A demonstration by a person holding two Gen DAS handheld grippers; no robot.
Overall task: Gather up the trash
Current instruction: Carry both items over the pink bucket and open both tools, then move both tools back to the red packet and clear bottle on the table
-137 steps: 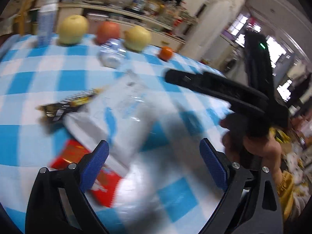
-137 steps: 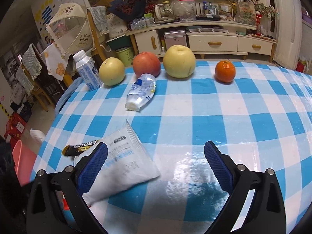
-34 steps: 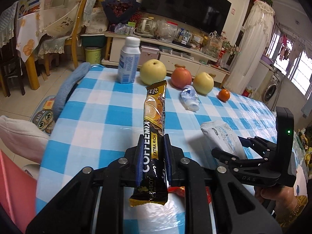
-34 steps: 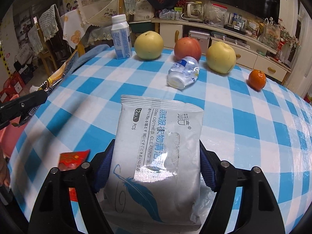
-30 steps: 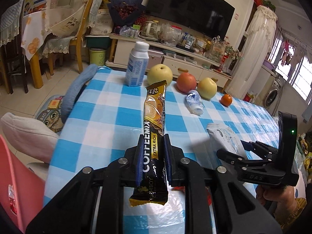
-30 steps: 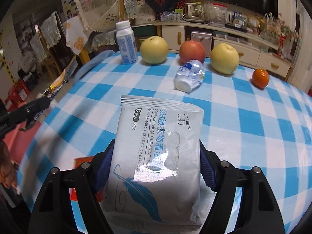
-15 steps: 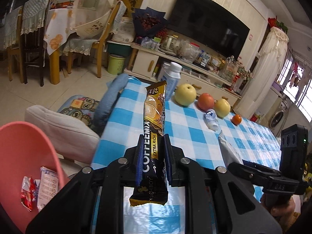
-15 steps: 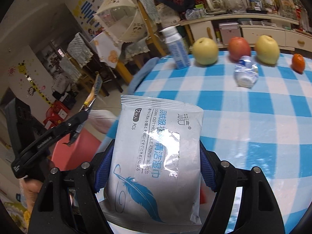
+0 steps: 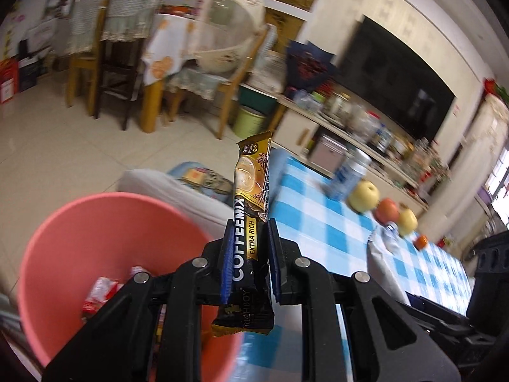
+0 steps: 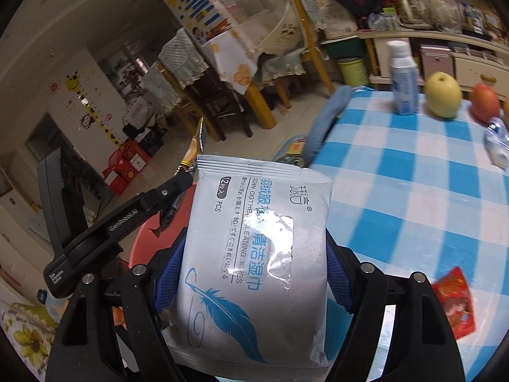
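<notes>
My left gripper is shut on a black and gold coffee mix sachet and holds it upright over the near rim of a pink bin that has wrappers inside. My right gripper is shut on a silver wet wipes pack at the table's left edge. The left gripper with the sachet shows in the right wrist view, above the pink bin. A red wrapper lies on the checked tablecloth.
On the table stand a white and blue bottle, a yellow apple, a red apple and a crushed plastic bottle. A blue cushion hangs at the table's edge. Wooden chairs stand on the tiled floor beyond the bin.
Both grippers have swung left off the table toward the pink bin, each still holding its item. The bin now fills the lower left of the left wrist view.
</notes>
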